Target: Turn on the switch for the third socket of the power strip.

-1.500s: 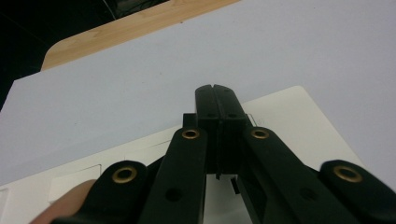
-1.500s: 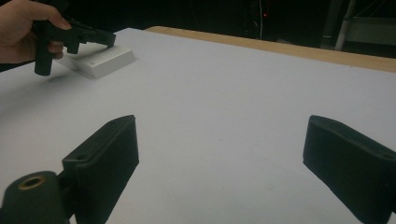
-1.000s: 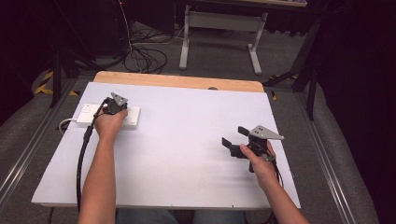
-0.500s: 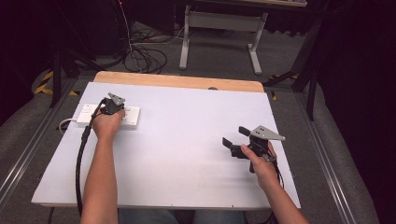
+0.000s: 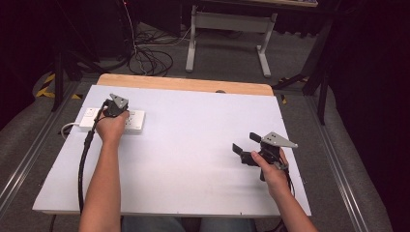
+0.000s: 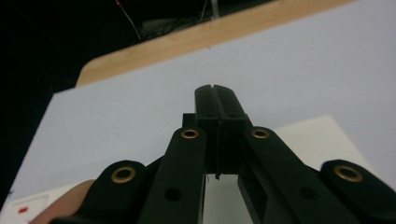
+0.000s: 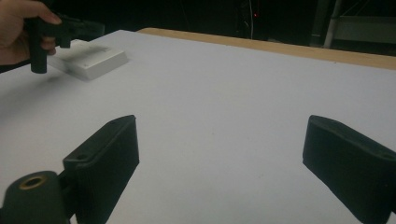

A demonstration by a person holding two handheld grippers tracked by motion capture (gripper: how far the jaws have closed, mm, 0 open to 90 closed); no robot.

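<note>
Left gripper parked over the power strip, jaws together.
White table, then the power strip directly under the left gripper, nothing pinched; right gripper well apart, jaws wide, empty. Next, probably: press down precisely.

My high view looks forward and down from above my side of the white table, taking in the whole top and the dark floor beyond; my left gripper view sits low and very near, looking along its own black jaws across the white power strip toward the table's wooden far edge. My right gripper view faces across the bare tabletop from close above it, and shares with the others the power strip and my left hand.
</note>
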